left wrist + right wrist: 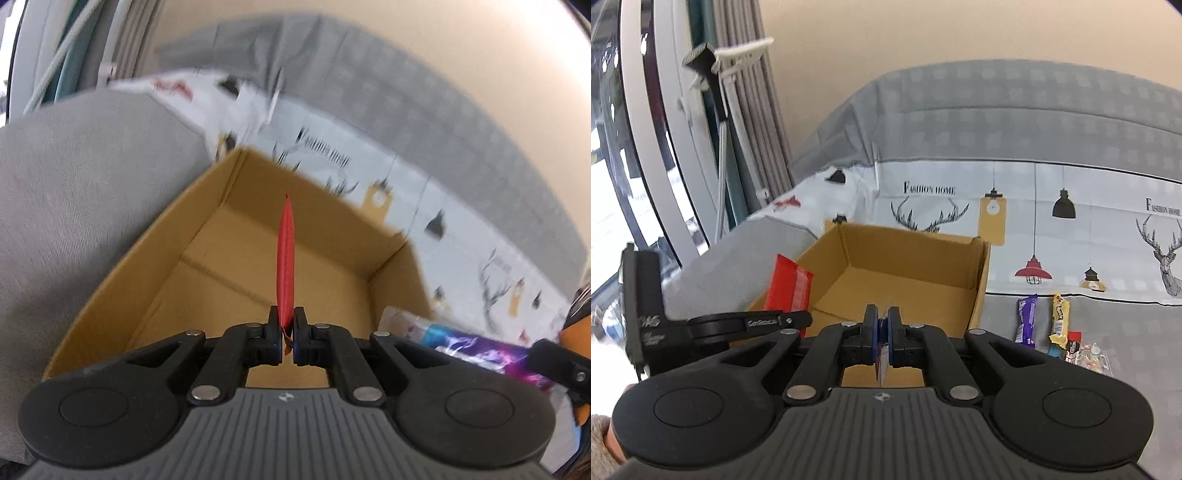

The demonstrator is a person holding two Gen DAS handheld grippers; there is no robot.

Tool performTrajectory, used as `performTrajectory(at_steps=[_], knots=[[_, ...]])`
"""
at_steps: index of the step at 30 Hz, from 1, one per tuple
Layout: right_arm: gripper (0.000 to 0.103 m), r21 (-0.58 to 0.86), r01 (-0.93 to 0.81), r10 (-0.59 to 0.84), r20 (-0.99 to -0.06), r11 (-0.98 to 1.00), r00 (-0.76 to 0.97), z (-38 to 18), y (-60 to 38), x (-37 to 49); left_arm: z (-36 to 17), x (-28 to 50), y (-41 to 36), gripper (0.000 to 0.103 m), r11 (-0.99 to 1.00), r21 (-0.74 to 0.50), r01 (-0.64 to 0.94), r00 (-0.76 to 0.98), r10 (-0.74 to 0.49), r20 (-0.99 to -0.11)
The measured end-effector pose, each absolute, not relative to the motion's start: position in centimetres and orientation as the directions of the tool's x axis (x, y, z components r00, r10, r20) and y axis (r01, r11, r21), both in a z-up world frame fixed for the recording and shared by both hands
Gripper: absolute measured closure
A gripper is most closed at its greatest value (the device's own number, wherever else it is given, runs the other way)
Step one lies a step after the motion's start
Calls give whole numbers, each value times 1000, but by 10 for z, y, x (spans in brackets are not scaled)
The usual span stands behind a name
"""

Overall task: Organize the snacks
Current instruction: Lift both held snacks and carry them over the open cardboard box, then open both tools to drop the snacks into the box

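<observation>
Patterned bedding [1071,206], box [258,236]; red packet [285,258] edge-on, blue packet [882,354] mostly hidden

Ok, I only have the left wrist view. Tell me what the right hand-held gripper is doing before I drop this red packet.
Observer: The right hand-held gripper is shut on a thin blue-edged packet, poised at the near edge of the cardboard box.
Operator: Give me the box contents.
Observer: Nothing shows inside it. Your red packet hangs at its left wall.
Operator: List what is left outside.
Observer: To the right of the box lie a purple bar, a yellow bar and a few small packets.
</observation>
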State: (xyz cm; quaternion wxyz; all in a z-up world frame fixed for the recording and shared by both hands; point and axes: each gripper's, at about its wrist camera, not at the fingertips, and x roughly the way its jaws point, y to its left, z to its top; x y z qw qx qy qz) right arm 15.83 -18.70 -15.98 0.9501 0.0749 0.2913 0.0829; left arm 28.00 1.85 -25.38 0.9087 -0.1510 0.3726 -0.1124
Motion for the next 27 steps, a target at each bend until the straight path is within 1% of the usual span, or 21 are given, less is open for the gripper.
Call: performTrajectory(at_steps=[2, 7, 10, 16, 17, 18, 19, 20, 21, 22, 23, 24, 25, 26, 27], knots=[[98, 182, -111, 197, -566, 977, 801, -168, -185, 166, -262, 286, 20, 98, 929, -361, 82, 665, -321, -674], [98, 172, -102, 186, -597, 980, 780, -182, -183, 185, -271, 295, 23, 98, 925, -369, 87, 631, -338, -699], [98, 148, -112, 179, -590, 983, 787, -180, -178, 198, -275, 298, 25, 98, 932, -354, 74, 635, -318, -704], [98, 97, -134, 165, -547, 986, 821, -170, -163, 220, -276, 300, 24, 97, 941, -331, 74, 643, -299, -705], [98, 94, -135, 164, -544, 986, 823, -171, -161, 222, -276, 299, 25, 89, 945, -321, 65, 647, -285, -707], [98, 87, -135, 160, -549, 987, 820, -173, -158, 225, -276, 299, 26, 70, 949, -311, 56, 653, -270, -708], [98, 84, -138, 161, -561, 987, 812, -177, -155, 227, -275, 299, 26, 55, 950, -310, 48, 657, -263, -706], [98, 83, -149, 169, -585, 985, 793, -184, -151, 230, -274, 298, 27, 30, 950, -310, 40, 663, -257, -703], [98, 78, -153, 169, -610, 985, 774, -192, -147, 233, -272, 297, 28, 22, 952, -305, 30, 673, -245, -698], [95, 62, -131, 141, -626, 989, 767, -199, -145, 234, -270, 296, 29, 19, 952, -305, 32, 679, -245, -692], [90, 58, -111, 123, -631, 992, 766, -205, -145, 232, -267, 294, 29, 19, 950, -309, 40, 683, -251, -686], [87, 83, -102, 132, -636, 991, 761, -209, -148, 230, -266, 293, 28, 18, 951, -305, 47, 685, -253, -683], [79, 138, -100, 166, -640, 985, 750, -213, -154, 228, -265, 292, 26, 18, 952, -301, 51, 686, -253, -682], [64, 193, -93, 197, -638, 977, 744, -216, -161, 226, -264, 290, 25, 18, 953, -298, 57, 686, -254, -682], [57, 235, -83, 217, -630, 968, 746, -217, -168, 221, -265, 288, 22, 18, 954, -293, 65, 682, -257, -685]])
